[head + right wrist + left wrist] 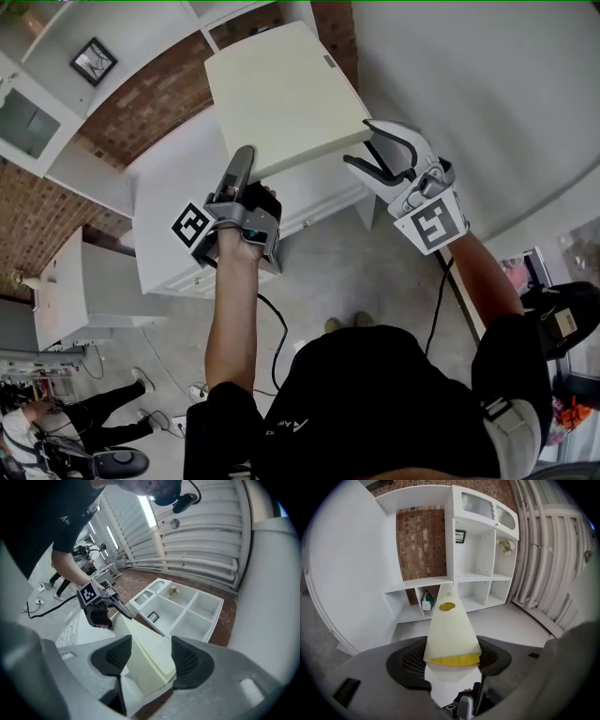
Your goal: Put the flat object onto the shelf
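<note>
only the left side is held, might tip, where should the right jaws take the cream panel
Grip the cream panel at its near right corner, from the right, one jaw on each broad face. It is thin and wide, and the left gripper clamps the near left edge, so that corner likely balances it. The right gripper's open jaws straddle it.

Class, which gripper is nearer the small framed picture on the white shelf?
Left. The left gripper, clamped on the flat board, is on the framed picture's side; the right gripper, open at the board's other corner, lies farther off.
</note>
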Tool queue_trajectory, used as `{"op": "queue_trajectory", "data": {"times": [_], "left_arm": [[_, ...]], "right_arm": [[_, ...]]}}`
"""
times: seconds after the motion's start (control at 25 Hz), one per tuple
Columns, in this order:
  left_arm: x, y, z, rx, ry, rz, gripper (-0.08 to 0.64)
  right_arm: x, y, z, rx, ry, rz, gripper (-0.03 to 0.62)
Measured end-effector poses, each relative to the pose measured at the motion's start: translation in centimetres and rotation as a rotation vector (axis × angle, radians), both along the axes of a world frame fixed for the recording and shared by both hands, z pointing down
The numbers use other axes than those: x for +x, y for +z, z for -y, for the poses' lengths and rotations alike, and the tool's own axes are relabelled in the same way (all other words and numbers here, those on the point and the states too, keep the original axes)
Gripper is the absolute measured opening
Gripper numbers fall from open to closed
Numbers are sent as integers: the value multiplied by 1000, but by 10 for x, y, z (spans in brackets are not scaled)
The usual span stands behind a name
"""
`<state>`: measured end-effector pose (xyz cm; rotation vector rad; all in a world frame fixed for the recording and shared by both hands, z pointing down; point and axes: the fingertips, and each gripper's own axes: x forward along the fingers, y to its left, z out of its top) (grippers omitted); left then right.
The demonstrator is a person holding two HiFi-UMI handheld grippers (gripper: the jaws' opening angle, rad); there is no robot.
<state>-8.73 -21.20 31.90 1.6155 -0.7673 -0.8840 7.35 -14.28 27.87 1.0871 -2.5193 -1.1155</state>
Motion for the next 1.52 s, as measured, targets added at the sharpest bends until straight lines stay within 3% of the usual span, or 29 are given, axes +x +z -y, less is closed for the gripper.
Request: {"op": "queue_trajectory", "data": {"times": [0.16,0.32,0.56,0.68,1.04,1.28,1.52], "left_arm": [[12,-22,5,27,-3,-21,270],[25,-46,5,60,-10,-20,270],[38,-77,18,87,-44,-30,270],[44,-87,26,90,-56,-40,272],[41,-103,54,93,-77,-73,272],[25,-116,93,102,-74,-78,273],[-2,-148,166,69,-80,-81,274]], "right_arm": [[8,-8,2,84,37,-66,310],[18,-8,10,179,96,-212,359],[26,-20,45,396,206,-483,376],[26,-27,63,481,242,-568,384],[10,-47,120,575,327,-631,394],[-10,-49,166,568,328,-674,394],[-38,-80,249,525,337,-695,394]]}}
